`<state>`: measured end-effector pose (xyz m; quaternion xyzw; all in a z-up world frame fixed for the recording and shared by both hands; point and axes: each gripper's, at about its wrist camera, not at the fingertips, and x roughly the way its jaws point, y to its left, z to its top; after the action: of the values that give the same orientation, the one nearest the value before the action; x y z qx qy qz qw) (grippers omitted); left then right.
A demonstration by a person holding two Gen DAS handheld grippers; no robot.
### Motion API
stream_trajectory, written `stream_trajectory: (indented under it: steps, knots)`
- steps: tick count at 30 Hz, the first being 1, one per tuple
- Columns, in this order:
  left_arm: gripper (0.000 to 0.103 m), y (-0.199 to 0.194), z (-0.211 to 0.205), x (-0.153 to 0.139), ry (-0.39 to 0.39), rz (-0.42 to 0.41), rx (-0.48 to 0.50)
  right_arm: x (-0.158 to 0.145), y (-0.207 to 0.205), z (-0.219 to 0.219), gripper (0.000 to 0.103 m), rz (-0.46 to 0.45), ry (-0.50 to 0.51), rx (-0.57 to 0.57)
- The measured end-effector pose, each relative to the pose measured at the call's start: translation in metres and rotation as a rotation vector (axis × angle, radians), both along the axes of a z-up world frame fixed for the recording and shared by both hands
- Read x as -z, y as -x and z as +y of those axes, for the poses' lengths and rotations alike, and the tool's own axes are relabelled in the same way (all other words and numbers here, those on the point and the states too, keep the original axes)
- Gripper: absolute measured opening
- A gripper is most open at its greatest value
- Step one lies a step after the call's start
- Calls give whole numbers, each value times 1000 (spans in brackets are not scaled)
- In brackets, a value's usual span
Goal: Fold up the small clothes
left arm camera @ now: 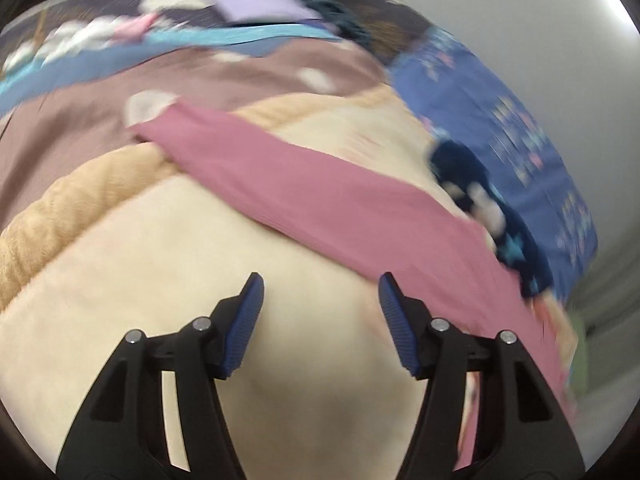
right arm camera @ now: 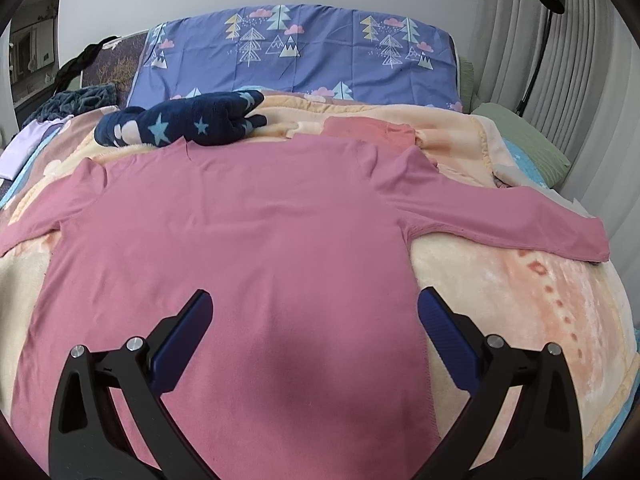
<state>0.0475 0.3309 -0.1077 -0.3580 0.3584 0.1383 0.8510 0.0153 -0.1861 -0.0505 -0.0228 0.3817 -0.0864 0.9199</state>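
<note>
A pink long-sleeved shirt (right arm camera: 256,232) lies spread flat on a cream fleece blanket (right arm camera: 520,288), both sleeves stretched out sideways. My right gripper (right arm camera: 316,294) hovers open over the shirt's lower body, its right finger near the side hem, with nothing between the fingers. The left wrist view is blurred: the shirt's sleeve (left arm camera: 304,184) runs slantwise across the blanket (left arm camera: 160,280). My left gripper (left arm camera: 320,280) stands open over bare blanket just short of that sleeve, and its right fingertip (left arm camera: 390,292) is at the sleeve's edge. Its jaws are empty.
A navy garment with pale stars (right arm camera: 188,124) lies bunched beyond the shirt's collar. Behind it is a blue tree-print pillow (right arm camera: 304,52). A green pillow (right arm camera: 520,140), a black lamp (right arm camera: 548,20) and curtains are at the right. A lilac cloth (right arm camera: 24,148) lies far left.
</note>
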Motion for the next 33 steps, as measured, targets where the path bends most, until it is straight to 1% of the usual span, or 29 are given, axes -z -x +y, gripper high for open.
stream_trajectory:
  steps: [1,3,5,7,9,10,11,12,13,14,15,16,18,20,21,22,23,24,25,26,27,28,30,32,33]
  knots:
    - [68,-3,20,7,27,14,-64,2,-2,1,102,6,4,-1]
    - [69,-8,46,15,44,31,-145,4,-5,4,102,17,16,-4]
    - [69,-18,69,22,66,27,-190,6,-7,7,102,22,27,-9]
    - [64,-30,85,28,97,15,-226,7,-10,9,102,26,38,-10]
    - [34,-37,97,32,113,3,-254,8,-12,9,102,30,41,-7]
    - [27,-41,102,33,117,-2,-264,9,-14,10,102,34,41,-5]
    - [12,-45,104,33,123,-7,-274,10,-15,10,102,36,41,-5]
    - [6,-47,106,32,138,-17,-283,10,-16,9,102,39,42,-5]
    - [6,-49,104,26,154,-48,-275,12,-17,9,102,41,44,-7]
    - [5,-53,98,15,141,-85,-250,12,-17,9,102,40,47,-9]
    - [5,-57,86,0,105,-120,-208,13,-18,9,102,39,51,-10]
    - [4,-64,63,-22,56,-158,-137,14,-21,7,102,39,57,-7]
    - [4,-76,17,-59,-3,-231,10,15,-25,4,102,43,51,2]
    - [4,-90,-47,-95,-48,-301,194,16,-30,-2,102,48,24,12]
    - [4,-91,-79,-107,-66,-329,280,16,-30,-4,102,46,13,16]
    - [4,-95,-120,-120,-89,-357,388,14,-31,-7,102,41,4,19]
    - [4,-96,-153,-126,-103,-376,471,13,-30,-10,102,35,3,22]
    - [4,-97,-193,-129,-115,-386,576,12,-30,-11,102,32,6,25]
    - [5,-95,-223,-126,-123,-383,649,12,-30,-16,102,28,10,31]
    - [5,-95,-260,-119,-132,-370,739,12,-29,-20,102,27,12,39]
    - [10,-94,-290,-109,-148,-348,802,12,-28,-27,102,28,10,54]
    - [11,-94,-315,-98,-171,-322,850,13,-28,-34,102,31,6,67]
    - [28,-94,-358,-68,-216,-245,927,14,-26,-43,102,38,-2,82]
    - [33,-93,-380,-41,-222,-179,981,14,-24,-53,102,41,-16,81]
    - [34,-92,-388,-29,-233,-149,995,14,-24,-56,102,42,-22,74]
